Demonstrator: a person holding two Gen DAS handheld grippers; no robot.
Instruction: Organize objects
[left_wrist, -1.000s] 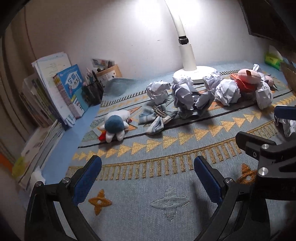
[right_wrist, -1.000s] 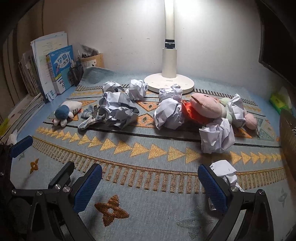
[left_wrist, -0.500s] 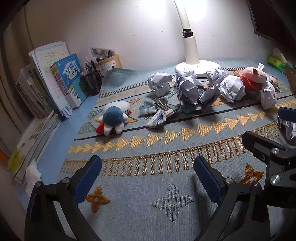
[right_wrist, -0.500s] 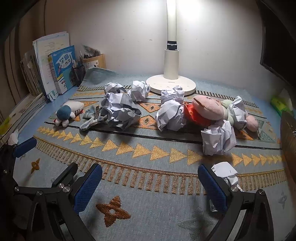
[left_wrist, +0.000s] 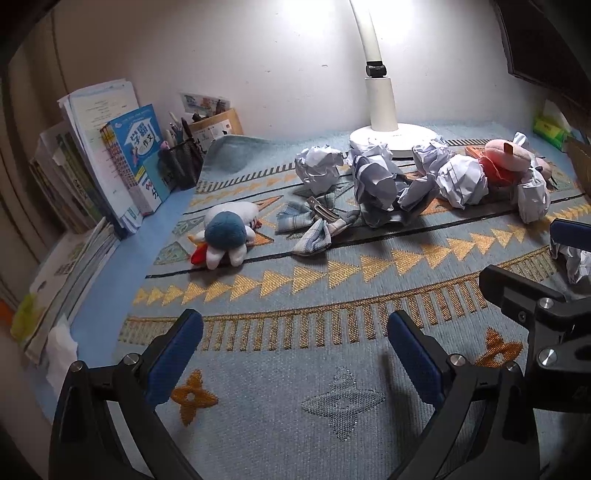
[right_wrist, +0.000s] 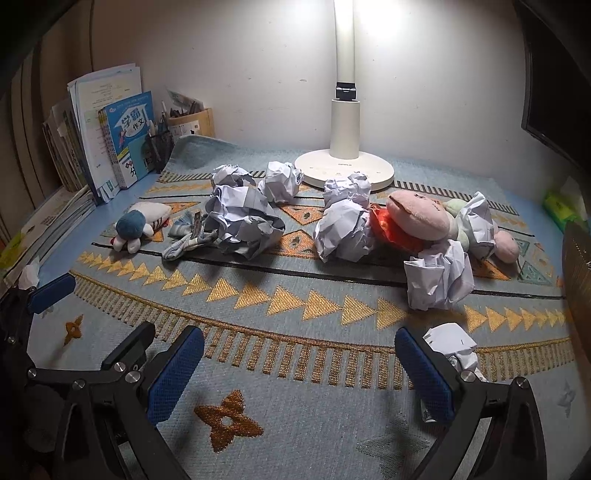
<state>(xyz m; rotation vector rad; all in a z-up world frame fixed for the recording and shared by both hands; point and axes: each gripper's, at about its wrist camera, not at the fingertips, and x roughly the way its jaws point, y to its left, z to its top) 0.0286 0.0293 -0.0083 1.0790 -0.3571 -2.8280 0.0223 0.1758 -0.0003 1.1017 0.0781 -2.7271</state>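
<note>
Left gripper (left_wrist: 295, 345) and right gripper (right_wrist: 299, 363), jaws spread and empty, over a patterned mat (right_wrist: 295, 306). Ahead: crumpled paper balls (right_wrist: 243, 223), plush toys (right_wrist: 419, 218), lamp base (right_wrist: 343, 171). Books (right_wrist: 129, 136) far left, against the wall.

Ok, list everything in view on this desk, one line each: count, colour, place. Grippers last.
paper balls: about seven, white, across mid-mat, one by right gripper
blue-headed plush: one, blue and white, left mat
pink plush: one, pink and red, right mat
cloth with clip: one, blue-grey, beside blue-headed plush
lamp: one, white, back centre
books: several, blue and white, upright at back left
pen holder: one, black mesh, beside books
mat: one, blue and gold
left gripper: open, empty
right gripper: open, empty
</note>
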